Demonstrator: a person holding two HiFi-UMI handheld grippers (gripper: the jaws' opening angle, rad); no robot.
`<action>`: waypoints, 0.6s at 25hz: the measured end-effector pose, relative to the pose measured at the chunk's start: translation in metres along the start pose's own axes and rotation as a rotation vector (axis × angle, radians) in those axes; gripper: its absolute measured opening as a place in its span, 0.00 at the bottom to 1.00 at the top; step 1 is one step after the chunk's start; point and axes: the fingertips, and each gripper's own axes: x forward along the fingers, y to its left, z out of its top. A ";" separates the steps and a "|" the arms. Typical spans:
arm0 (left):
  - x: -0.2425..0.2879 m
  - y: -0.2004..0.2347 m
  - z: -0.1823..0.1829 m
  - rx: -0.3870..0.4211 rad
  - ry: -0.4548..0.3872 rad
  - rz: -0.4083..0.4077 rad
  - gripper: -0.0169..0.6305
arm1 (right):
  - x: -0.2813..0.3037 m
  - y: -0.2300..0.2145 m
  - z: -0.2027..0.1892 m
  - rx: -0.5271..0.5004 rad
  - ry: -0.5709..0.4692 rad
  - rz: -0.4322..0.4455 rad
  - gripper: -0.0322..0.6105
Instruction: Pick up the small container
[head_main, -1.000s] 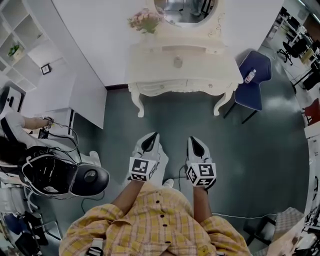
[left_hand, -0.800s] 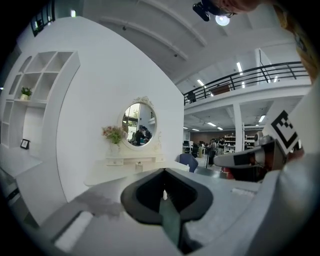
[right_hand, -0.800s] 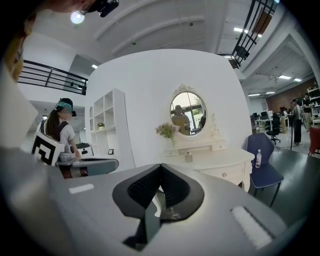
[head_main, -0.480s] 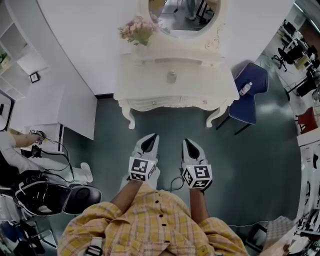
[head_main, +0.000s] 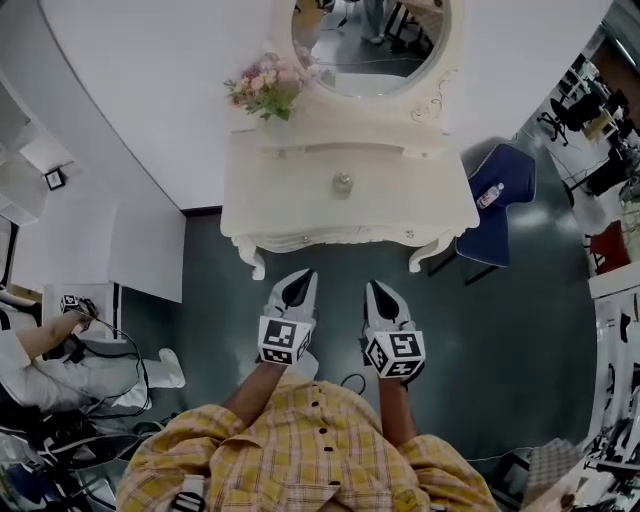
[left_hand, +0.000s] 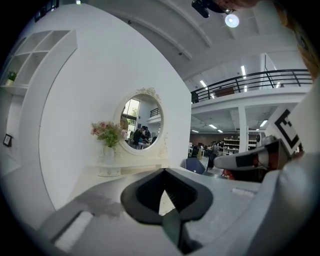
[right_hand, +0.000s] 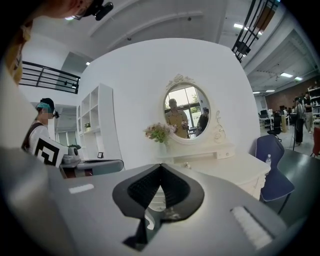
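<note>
A small pale round container (head_main: 343, 184) stands at the middle of a cream carved table (head_main: 270, 200), with both grippers short of it.

The container sits below the oval mirror (head_main: 370, 40) and to the right of the pink flower bouquet (head_main: 262, 88). The left gripper (head_main: 298, 284) and right gripper (head_main: 383, 296) hover side by side over the dark floor (head_main: 520, 330), fingers pressed together and empty.

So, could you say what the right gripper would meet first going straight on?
Probably the front edge of the dressing table, near the small container; only bare floor lies between, though depth is unclear.
</note>
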 end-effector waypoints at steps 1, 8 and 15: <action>0.007 0.005 0.002 0.002 0.002 -0.004 0.02 | 0.008 -0.002 0.002 0.001 0.000 -0.002 0.05; 0.045 0.039 0.012 0.026 0.002 -0.030 0.02 | 0.064 -0.013 0.015 0.003 -0.004 -0.024 0.05; 0.069 0.063 0.016 0.033 0.011 -0.037 0.02 | 0.098 -0.013 0.024 -0.008 0.002 -0.024 0.05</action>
